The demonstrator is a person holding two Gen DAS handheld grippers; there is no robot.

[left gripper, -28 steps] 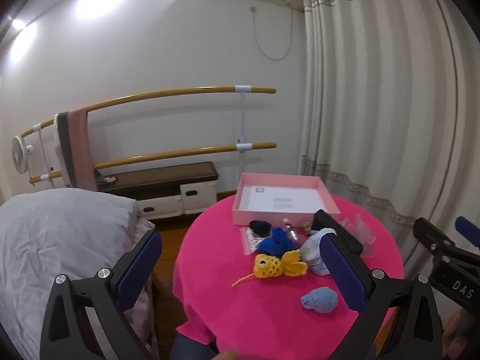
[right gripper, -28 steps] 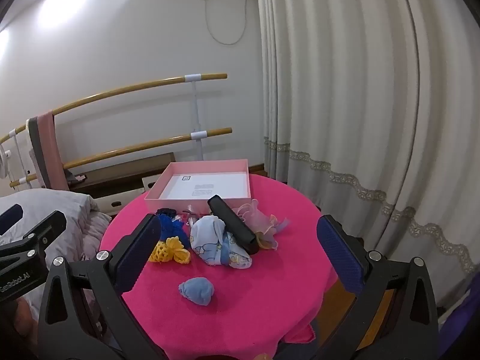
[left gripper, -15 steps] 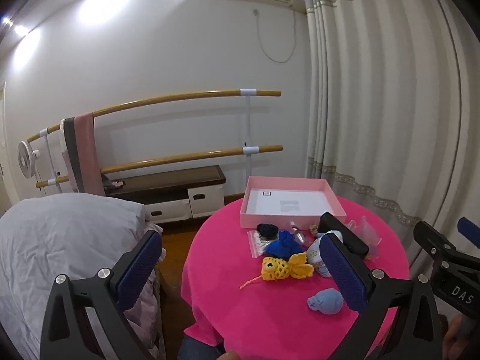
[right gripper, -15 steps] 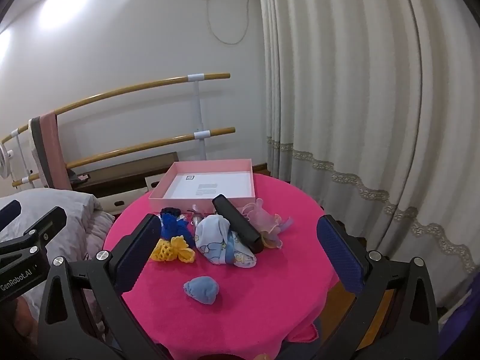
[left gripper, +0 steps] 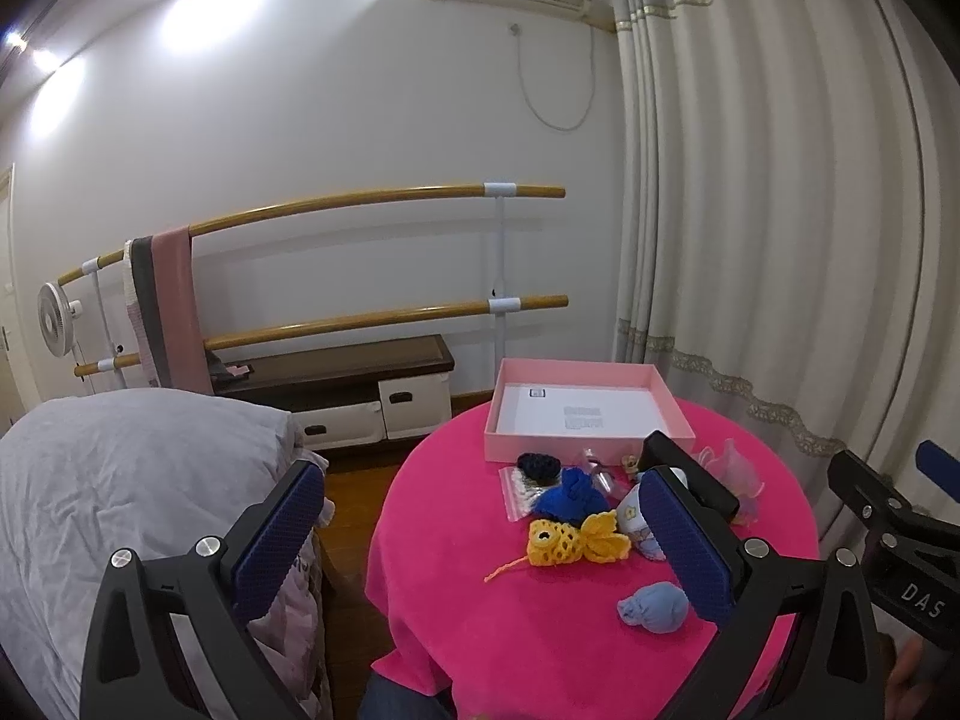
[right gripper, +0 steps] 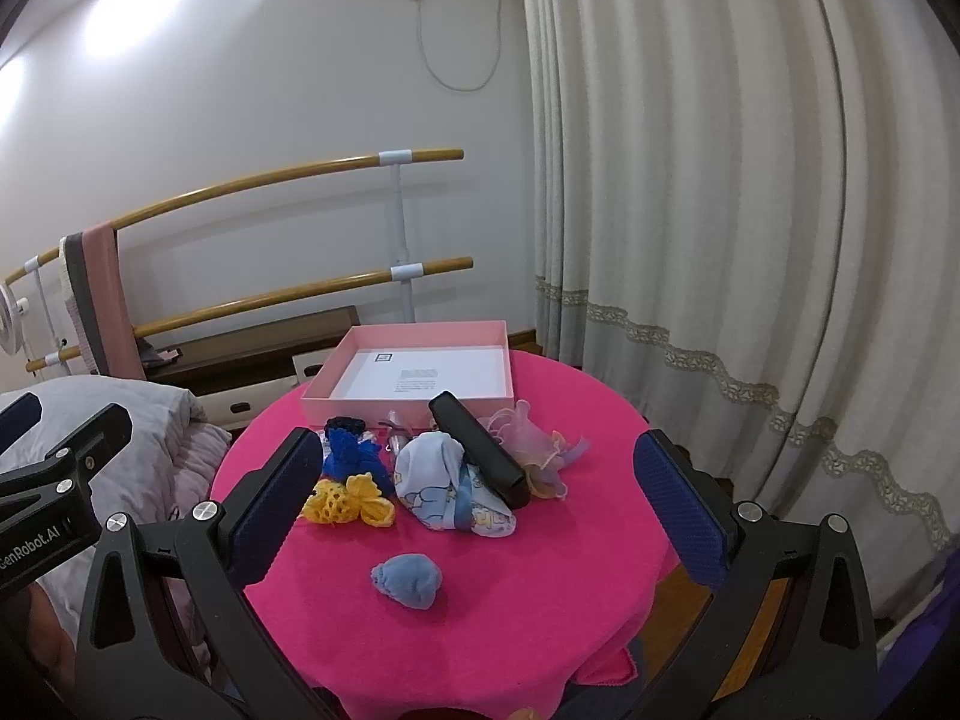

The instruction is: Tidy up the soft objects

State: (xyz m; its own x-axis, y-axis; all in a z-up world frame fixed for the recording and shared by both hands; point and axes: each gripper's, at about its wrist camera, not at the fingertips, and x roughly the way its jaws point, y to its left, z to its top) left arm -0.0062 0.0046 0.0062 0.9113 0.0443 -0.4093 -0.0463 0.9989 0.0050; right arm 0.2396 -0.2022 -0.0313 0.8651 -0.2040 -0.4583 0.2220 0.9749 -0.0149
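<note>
Pink box point(left gripper: 585, 411) lower in view, tongs point(left gripper: 480, 534) unmoved

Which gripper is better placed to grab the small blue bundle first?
Right gripper, probably: the blue bundle lies centred between its open fingers. For the left gripper, it sits off to one side.

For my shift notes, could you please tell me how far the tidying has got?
Nothing looks done: the pink box holds only a paper. Nothing is in hand; both tongs, left and right, are open. The blue bundle, yellow crochet and baby cloth remain on the table.
</note>
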